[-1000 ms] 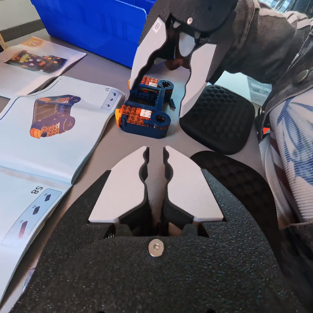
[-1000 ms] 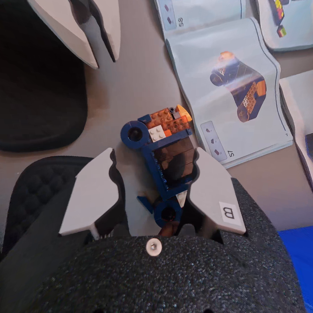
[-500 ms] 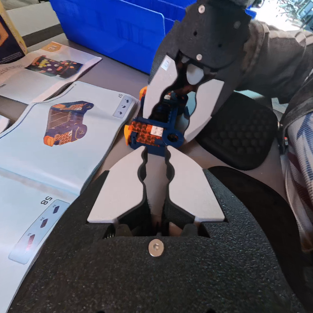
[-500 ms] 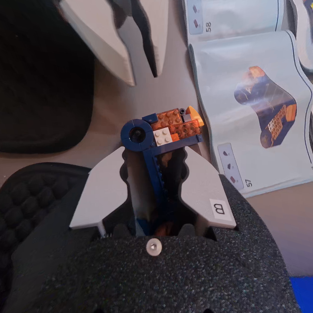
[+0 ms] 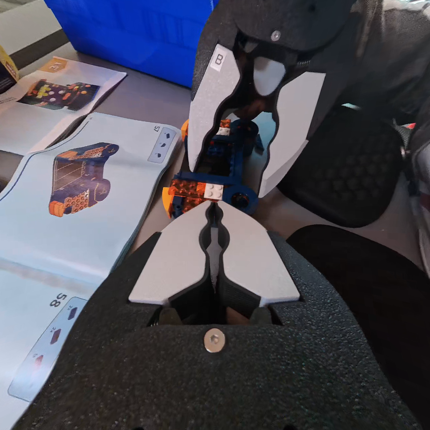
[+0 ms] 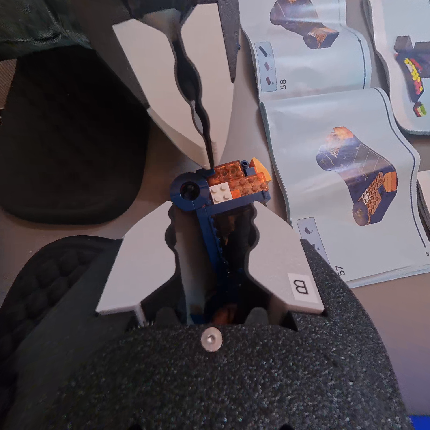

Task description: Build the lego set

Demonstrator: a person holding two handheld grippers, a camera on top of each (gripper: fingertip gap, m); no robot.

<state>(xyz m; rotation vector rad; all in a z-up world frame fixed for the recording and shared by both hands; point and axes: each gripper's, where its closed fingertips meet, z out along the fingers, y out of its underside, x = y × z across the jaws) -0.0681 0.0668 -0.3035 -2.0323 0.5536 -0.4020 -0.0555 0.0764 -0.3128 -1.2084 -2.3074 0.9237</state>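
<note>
While the right gripper [image 6: 211,209] holds its jaws clamped on the dark-blue frame of the lego model [image 6: 223,186] just above the tabletop [image 6: 349,325], the left gripper [image 5: 213,207], jaws together, touches the model's orange end. Judged against the open instruction booklet [image 5: 76,197], the build is partial: the upper covering parts remain unfitted.

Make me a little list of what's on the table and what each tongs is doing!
model: dark blue and orange lego build, on the grey table
right tongs: astride the model's blue middle; grip unclear
left tongs: shut, tips at the model's orange end
booklet: open instruction booklet beside the model
bin: blue bin behind
pads: black cushions on the far side from the booklet
</note>
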